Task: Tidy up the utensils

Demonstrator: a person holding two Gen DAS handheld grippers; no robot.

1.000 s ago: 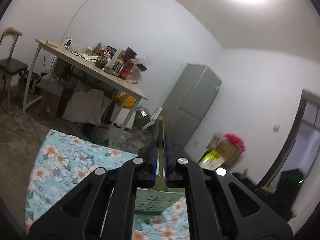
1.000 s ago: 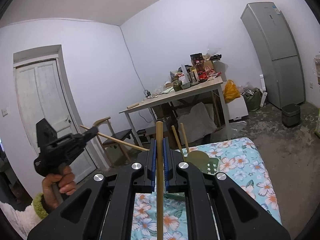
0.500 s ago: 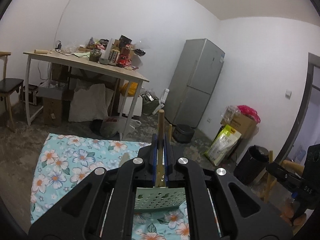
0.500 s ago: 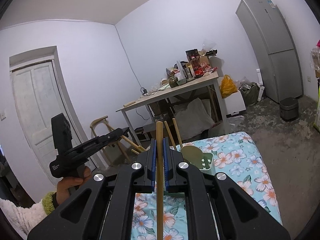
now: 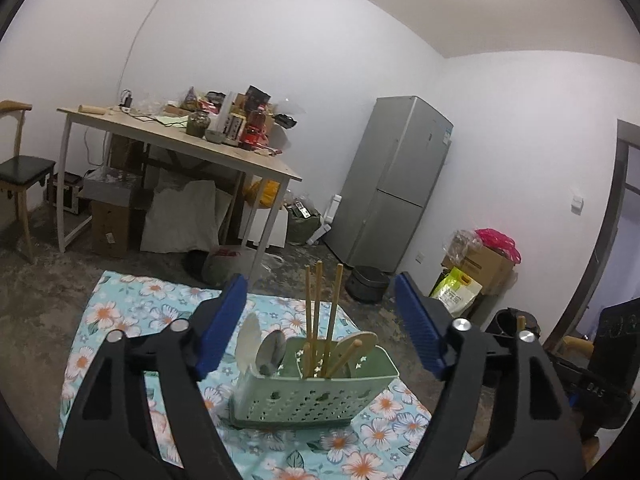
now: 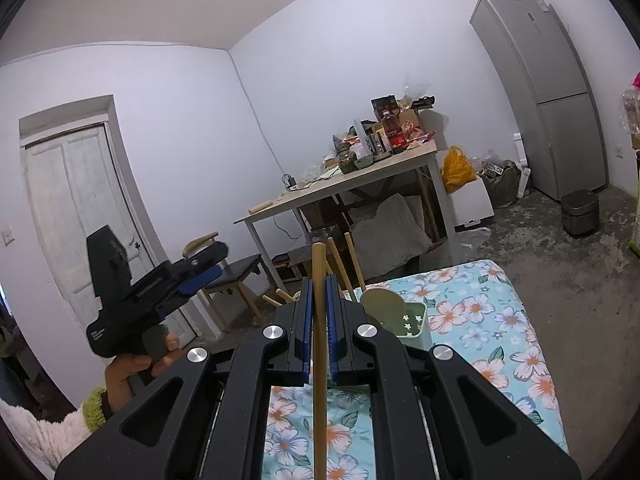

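A light, stiff chopstick [image 6: 319, 344] is clamped mid-shaft in the right claw [image 6: 319, 320] near the caddy [image 5: 312, 392]; the left claw [image 5: 320, 320] is spread apart, empty

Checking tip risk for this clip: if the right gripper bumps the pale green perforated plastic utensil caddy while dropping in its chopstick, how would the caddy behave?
The pale green perforated plastic utensil caddy looks thin-walled, so probably light. Tall wooden chopsticks rise well above its rim, so a bump may tip it. It sits on the floral cloth, which could bunch or slide.
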